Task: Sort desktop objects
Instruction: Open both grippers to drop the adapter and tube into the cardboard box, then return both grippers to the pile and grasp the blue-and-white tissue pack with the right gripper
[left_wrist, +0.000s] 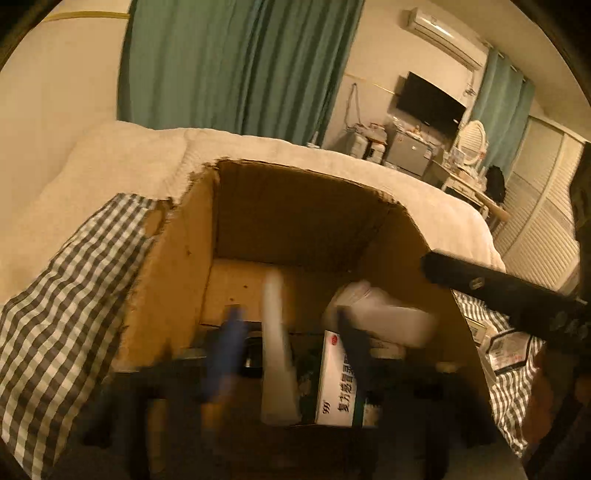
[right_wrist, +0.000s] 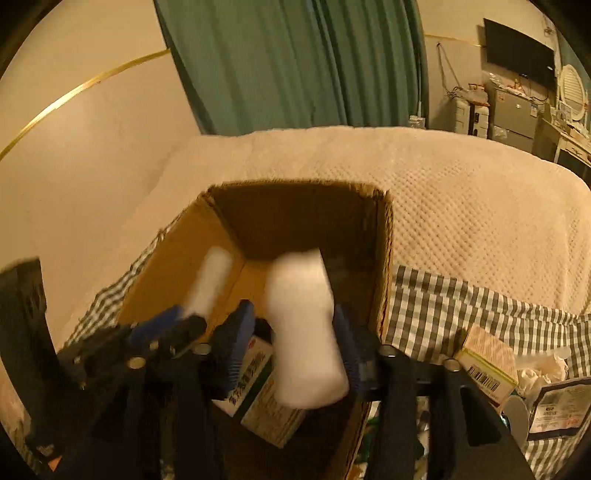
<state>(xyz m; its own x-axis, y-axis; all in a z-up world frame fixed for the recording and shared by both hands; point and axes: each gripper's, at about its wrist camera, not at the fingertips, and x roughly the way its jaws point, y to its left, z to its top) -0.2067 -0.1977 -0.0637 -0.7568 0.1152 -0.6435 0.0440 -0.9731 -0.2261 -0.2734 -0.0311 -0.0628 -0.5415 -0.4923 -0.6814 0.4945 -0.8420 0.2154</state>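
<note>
Right gripper clamping white bottle over cardboard box, left gripper spread around white tube, untouched

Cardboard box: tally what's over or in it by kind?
White plastic bottle between right gripper jaws: 1
White plastic tube, between left gripper jaws, grip unclear: 1
White-and-green medicine carton: 1
Total: 3, in the brown cardboard box
</note>
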